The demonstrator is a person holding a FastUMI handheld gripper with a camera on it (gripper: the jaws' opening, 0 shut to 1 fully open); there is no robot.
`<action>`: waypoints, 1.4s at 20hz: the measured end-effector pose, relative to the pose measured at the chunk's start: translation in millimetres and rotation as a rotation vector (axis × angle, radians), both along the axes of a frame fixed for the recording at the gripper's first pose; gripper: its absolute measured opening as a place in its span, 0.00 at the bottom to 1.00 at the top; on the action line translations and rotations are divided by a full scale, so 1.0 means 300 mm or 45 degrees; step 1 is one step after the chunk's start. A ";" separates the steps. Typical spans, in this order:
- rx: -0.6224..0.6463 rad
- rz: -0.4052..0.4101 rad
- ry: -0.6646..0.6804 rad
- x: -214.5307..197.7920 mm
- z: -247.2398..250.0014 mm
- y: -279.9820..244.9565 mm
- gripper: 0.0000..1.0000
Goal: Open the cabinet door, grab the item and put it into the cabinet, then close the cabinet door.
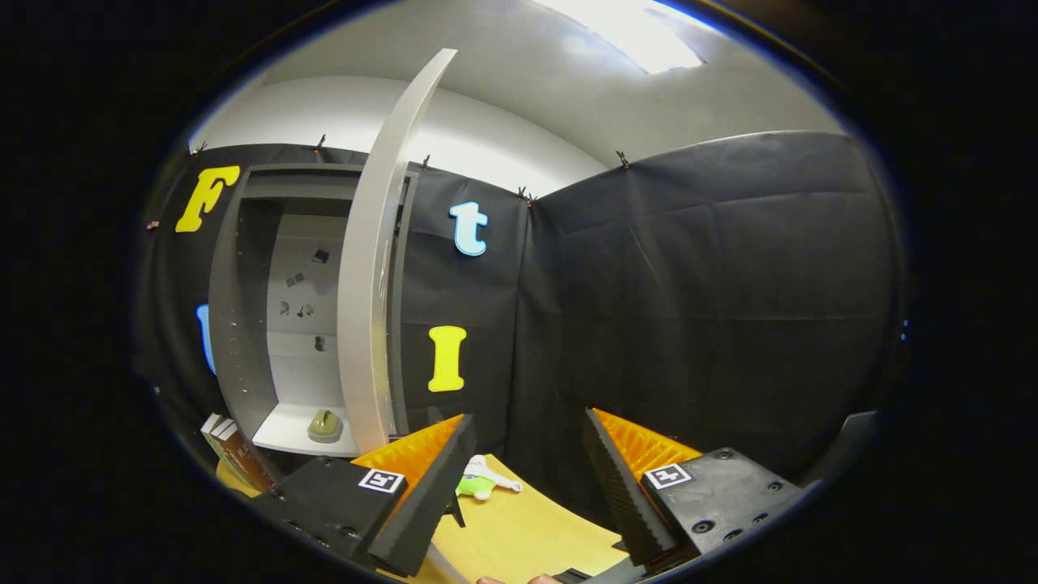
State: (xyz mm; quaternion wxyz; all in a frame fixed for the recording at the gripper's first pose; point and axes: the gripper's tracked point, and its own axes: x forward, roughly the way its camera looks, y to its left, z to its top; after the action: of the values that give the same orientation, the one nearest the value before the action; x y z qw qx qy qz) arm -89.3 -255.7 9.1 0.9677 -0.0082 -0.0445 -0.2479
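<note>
Where the cabinet (312, 316) stands open against the booth's wall, a small olive-green item (325, 425) rests on its pale bottom shelf (284, 430), toward the right side, close behind the lower edge of the door. It is a low rounded lump; its long axis and which way it points cannot be made out from here. The cabinet door (375, 276) is swung well out, seen nearly edge-on as a tall pale slab that runs from above the cabinet's top down to the shelf's front corner, standing between the cabinet's inside and the gripper's fingers. Small dark marks dot the cabinet's back panel.

Left of the cabinet's foot, some books or boxes (231, 450) lean on the tan table (527, 527). Just ahead of the fingers, near the left one, a small green and white plush toy (480, 483) lies on the table, its white part stretched out to the right.

The gripper (519, 478) has its jaws spread wide with nothing between them but bare tabletop, well short of the cabinet. A fingertip of the person's hand (519, 579) shows at the gripper's base.
</note>
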 end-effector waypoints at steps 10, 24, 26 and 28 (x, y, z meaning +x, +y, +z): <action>0.032 0.175 0.021 0.020 -0.014 0.201 0.92; 0.131 0.493 0.096 0.133 -0.072 0.584 0.92; 0.149 0.585 0.152 0.158 -0.108 0.672 0.93; 0.171 0.637 0.165 0.163 -0.117 0.721 0.93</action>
State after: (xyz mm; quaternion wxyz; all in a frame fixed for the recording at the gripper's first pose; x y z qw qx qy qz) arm -40.5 -39.4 -25.9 0.9981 0.0514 0.0335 -0.0021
